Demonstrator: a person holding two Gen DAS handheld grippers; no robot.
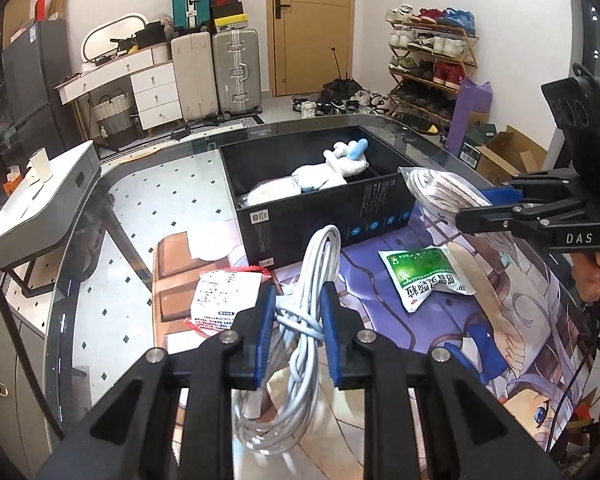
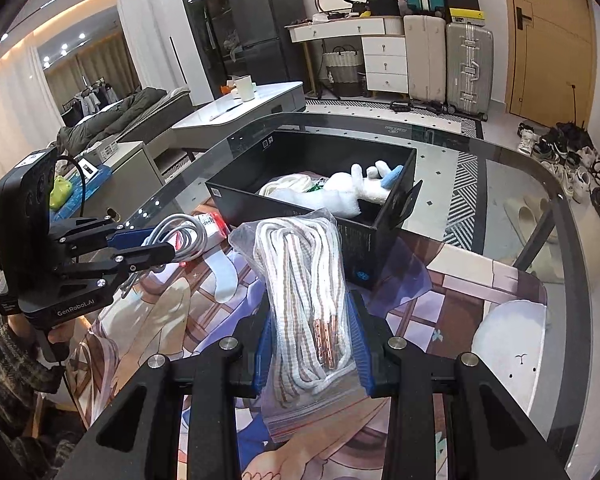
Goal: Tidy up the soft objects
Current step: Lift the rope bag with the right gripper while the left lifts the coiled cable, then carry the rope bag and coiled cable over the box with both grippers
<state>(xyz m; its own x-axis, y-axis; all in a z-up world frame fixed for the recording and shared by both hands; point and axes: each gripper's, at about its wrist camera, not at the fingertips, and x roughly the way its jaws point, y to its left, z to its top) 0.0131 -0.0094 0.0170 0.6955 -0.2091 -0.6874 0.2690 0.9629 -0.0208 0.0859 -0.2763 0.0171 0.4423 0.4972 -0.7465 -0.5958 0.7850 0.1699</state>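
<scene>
Blue pads of the left gripper (image 1: 296, 334) clench a coiled grey-white cable (image 1: 300, 320), pressing it from both sides; loops stick up past the fingertips and more hang below, where the lower coils are cut off by the gripper's black frame. It hangs just in front of the black box (image 1: 324, 216), near the box's near wall, over the printed mat (image 1: 480, 320).

Off the box's right front corner, the right gripper (image 2: 312, 340) grasps a clear bag of white laces (image 2: 304, 280), its pads squeezing the bag's sides; copper-coloured tips show through the plastic. The bag's upper end reaches the box's near rim, though whether it touches the rim is hard to tell. Its lower end runs out of sight between the fingers.

Inside the box lie a white plush toy (image 2: 352, 196) with a blue part and some pale fabric (image 2: 288, 188) toward the left end; the near wall hides what is under them. Room is left along the box's far wall.

In front of the box, on the mat, lie a green-and-white packet (image 1: 424, 276) and a red-edged white packet (image 1: 224, 300), well apart, with the hanging cable between them. Beyond the box's far side the glass table (image 2: 512, 208) runs bare to its dark curved edge. A hand (image 1: 592, 276) shows under the right gripper, partly cut off
</scene>
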